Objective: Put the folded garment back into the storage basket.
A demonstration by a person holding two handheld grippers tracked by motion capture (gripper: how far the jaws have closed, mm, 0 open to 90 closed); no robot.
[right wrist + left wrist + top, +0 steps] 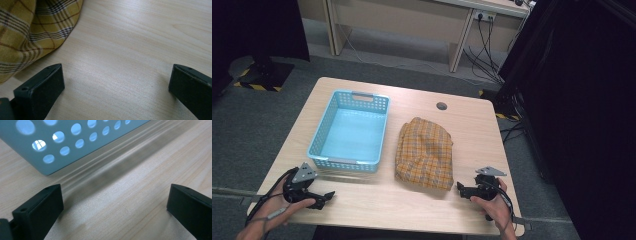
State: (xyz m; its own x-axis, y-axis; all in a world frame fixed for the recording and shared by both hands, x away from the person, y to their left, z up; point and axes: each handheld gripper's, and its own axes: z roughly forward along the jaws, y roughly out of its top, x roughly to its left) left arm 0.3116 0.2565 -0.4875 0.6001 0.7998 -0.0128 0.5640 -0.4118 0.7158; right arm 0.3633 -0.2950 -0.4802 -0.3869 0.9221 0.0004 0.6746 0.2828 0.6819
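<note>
Cloth (424,154) folded, flat on table (472,125), just R of basket (350,131). L gripper (323,199) & R gripper (464,190) both wide open, empty, near front edge. Likely next: pinch cloth edge low, lift w/o unfolding.

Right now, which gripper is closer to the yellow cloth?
Right. The right gripper sits just off the cloth's near right corner, jaws open. The left gripper is over by the basket's near left corner.

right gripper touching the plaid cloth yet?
Apart. The right gripper view shows bare table between the right gripper fingers and the plaid cloth.
</note>
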